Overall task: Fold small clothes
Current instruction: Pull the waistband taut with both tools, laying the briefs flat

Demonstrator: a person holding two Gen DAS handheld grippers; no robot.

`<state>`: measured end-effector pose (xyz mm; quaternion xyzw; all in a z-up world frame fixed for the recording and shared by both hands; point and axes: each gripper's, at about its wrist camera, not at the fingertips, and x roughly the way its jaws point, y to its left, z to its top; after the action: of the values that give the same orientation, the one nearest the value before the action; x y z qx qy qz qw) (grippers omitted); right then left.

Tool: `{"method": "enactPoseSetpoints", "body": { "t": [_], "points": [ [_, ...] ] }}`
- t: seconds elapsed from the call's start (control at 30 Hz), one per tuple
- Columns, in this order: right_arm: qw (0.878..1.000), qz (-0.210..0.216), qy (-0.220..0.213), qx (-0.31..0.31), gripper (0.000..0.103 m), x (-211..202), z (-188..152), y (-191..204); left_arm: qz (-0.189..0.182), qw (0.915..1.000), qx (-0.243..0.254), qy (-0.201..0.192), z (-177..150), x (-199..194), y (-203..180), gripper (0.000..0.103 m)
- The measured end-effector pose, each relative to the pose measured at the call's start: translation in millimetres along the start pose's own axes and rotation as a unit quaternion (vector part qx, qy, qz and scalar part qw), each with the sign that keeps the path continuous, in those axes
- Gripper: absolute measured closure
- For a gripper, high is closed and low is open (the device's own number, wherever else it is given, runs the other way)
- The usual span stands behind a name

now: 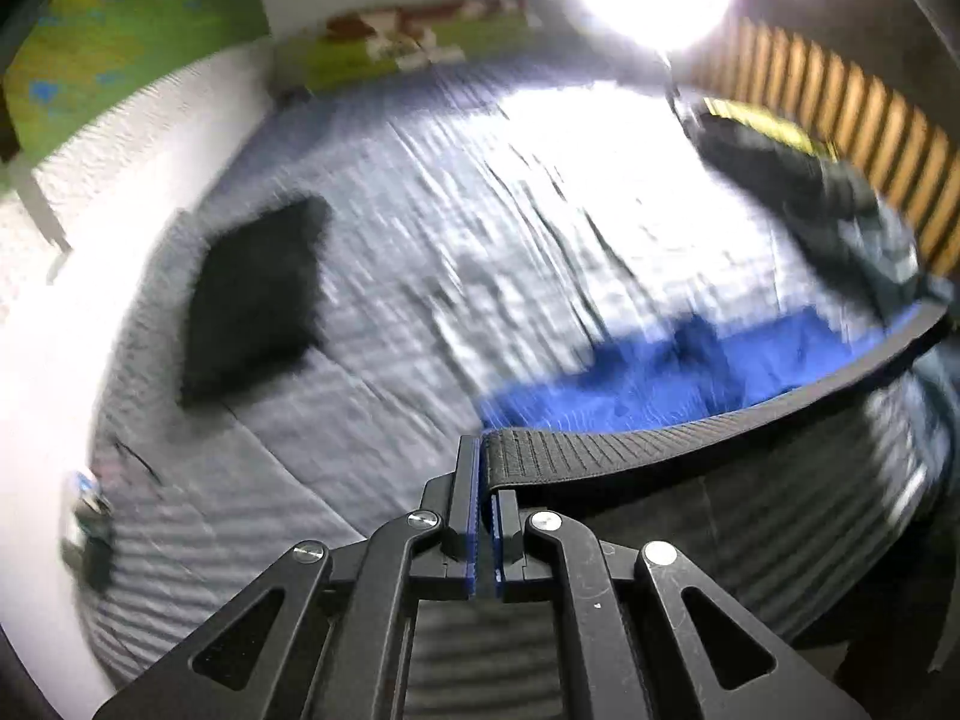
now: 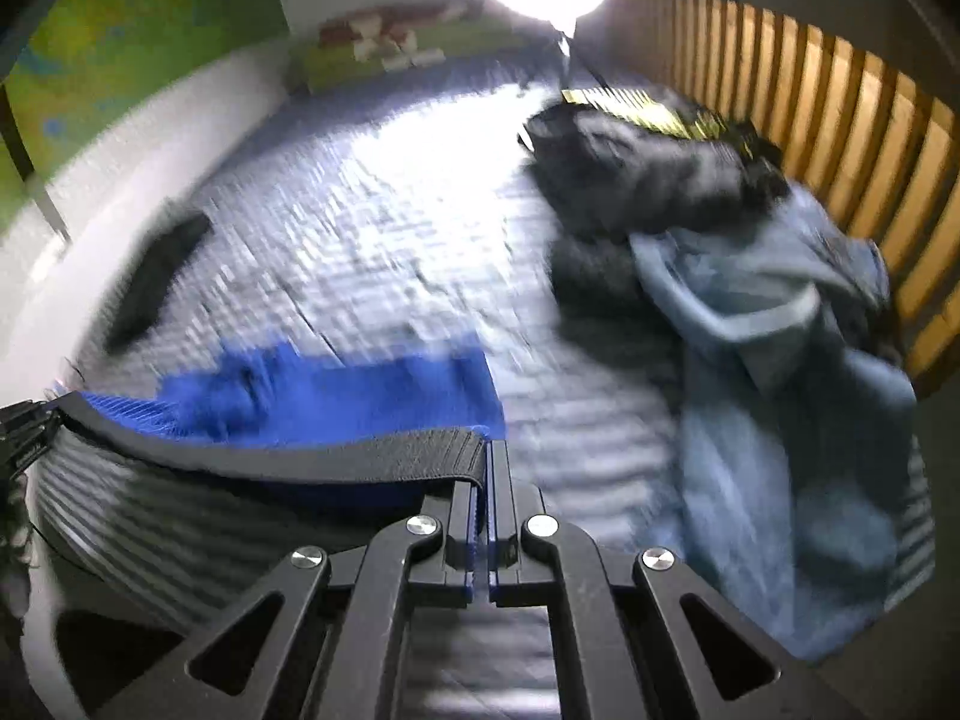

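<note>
Left wrist: blue garment (image 1: 630, 384), black waistband (image 1: 690, 438) taut, both grippers (image 1: 485, 480) clamped on it.

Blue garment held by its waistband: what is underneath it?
Under the blue garment, hanging from both tongs by its black waistband, lies the grey striped bedcover. Whatever sits directly beneath the fabric is covered.

Bed (image 2: 372, 204): centre open. Obstacles: clothes pile (image 2: 750, 276) at right beside slatted rail (image 2: 840, 120); folded dark garment (image 1: 252, 294) at left.
</note>
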<state>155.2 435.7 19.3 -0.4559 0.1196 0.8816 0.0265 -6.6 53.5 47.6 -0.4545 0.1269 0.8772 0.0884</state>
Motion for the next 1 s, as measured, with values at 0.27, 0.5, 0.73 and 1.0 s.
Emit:
{"method": "enactPoseSetpoints", "body": {
  "t": [0.27,0.5,0.73,1.0],
  "points": [
    [0.995,0.031,-0.097,0.019,0.101,-0.1,126.1,66.4,0.065,0.9972,0.015,-0.033,137.3,-22.4,73.3,0.101],
    [0.995,0.019,-0.1,0.005,0.101,15.9,114.6,72.8,0.06,0.9932,0.093,-0.036,108.1,-35.4,68.7,0.101],
    [0.997,-0.046,0.063,-0.019,0.099,107.3,-16.6,45.7,-0.05,0.9771,0.148,0.144,-38.5,76.8,11.8,0.091],
    [0.992,-0.027,0.087,-0.087,0.06,90.3,-47.9,31.0,-0.082,0.9819,0.083,0.149,-60.9,88.2,41.8,0.064]
  ]
}}
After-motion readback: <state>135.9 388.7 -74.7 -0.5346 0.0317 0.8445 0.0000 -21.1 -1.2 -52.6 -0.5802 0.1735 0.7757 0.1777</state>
